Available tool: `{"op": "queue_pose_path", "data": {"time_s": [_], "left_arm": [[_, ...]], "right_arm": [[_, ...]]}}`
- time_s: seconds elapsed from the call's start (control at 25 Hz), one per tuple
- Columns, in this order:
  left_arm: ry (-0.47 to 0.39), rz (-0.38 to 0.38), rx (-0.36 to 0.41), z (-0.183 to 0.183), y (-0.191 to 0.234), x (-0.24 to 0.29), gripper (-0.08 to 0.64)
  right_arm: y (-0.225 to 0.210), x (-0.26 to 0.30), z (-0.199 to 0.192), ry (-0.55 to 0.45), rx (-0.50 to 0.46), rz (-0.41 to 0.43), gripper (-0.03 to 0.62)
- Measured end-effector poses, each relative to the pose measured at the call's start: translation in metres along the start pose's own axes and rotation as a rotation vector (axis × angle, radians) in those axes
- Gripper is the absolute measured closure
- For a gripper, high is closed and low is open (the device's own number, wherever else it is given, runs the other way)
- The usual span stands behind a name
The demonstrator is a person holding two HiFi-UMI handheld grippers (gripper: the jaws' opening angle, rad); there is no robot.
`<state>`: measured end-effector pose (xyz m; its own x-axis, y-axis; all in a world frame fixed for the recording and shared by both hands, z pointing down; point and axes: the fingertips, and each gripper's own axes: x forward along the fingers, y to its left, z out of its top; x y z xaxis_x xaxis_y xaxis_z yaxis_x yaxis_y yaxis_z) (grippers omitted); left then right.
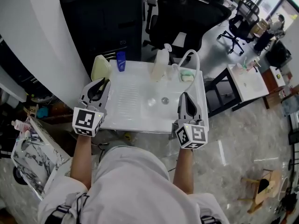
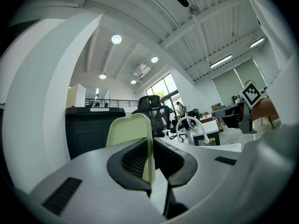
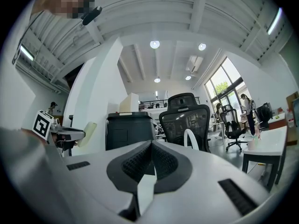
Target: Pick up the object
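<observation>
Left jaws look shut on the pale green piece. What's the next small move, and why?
Probably raise the left gripper straight up a little. Its view shows the jaws closed on the edge of the upright green piece, at the sink's back left corner, close to the blue bottle. The right gripper is shut and empty, so it can stay put.

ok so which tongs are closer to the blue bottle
Left. The left tongs, shut on a pale green plastic piece, sit just front-left of the blue bottle. The right tongs are much farther away, to its front-right.
</observation>
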<state>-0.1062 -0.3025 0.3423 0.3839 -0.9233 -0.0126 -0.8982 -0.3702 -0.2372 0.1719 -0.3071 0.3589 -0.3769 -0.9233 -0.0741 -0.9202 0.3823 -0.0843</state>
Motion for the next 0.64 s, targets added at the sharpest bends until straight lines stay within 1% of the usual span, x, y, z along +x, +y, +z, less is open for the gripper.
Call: {"op": "queue_pose_path", "data": {"time_s": [0.64], "left_arm": [[0.009, -0.005, -0.001, -0.0073, 0.003, 0.0077, 0.508]], "right_arm": [[-0.0008, 0.0093, -0.0052, 0.007, 0.001, -0.003, 0.589]]}}
